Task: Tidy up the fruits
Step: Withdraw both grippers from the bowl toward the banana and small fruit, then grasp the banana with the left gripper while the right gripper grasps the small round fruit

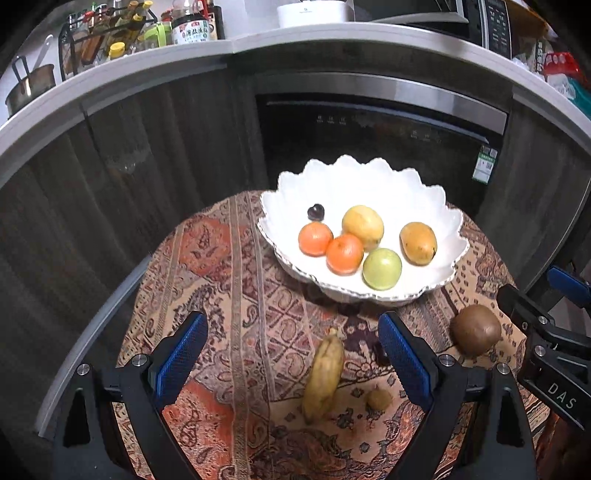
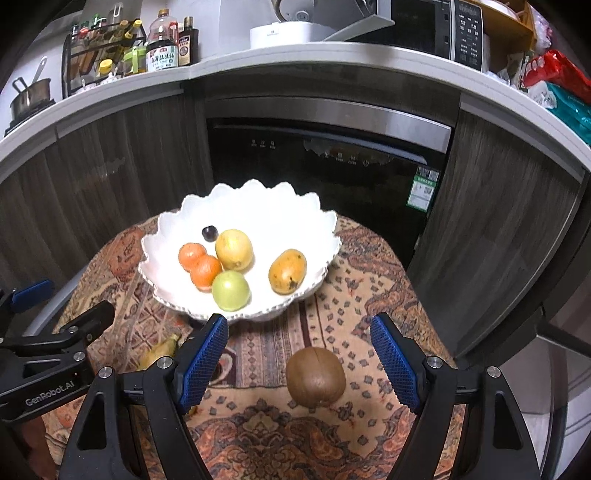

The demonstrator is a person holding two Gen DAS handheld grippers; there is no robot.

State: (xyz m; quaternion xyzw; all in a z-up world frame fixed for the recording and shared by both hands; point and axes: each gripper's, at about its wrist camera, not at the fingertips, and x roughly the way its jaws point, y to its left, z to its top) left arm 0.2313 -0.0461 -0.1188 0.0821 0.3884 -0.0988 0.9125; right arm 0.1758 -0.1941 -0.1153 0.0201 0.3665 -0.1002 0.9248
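A white scalloped bowl (image 1: 424,199) (image 2: 295,218) stands on the patterned tablecloth and holds two oranges (image 1: 314,238), a yellow fruit (image 1: 362,223), a green apple (image 1: 382,268), a mango (image 1: 418,243) and a dark plum (image 1: 316,211). On the cloth lie a small banana (image 1: 324,374) (image 2: 159,352), a small brown fruit (image 1: 379,398) and a kiwi (image 1: 476,329) (image 2: 316,376). My left gripper (image 1: 293,354) hangs open above the banana, touching nothing. My right gripper (image 2: 299,358) is open, its pads either side of the kiwi and clear of it.
The round table (image 1: 92,325) is small, with its edge close on the left. Behind it are dark cabinets, a black oven (image 1: 380,140) and a counter carrying bottles (image 1: 194,26), a pot (image 1: 29,86) and a microwave (image 2: 436,29). Each gripper shows at the edge of the other's view.
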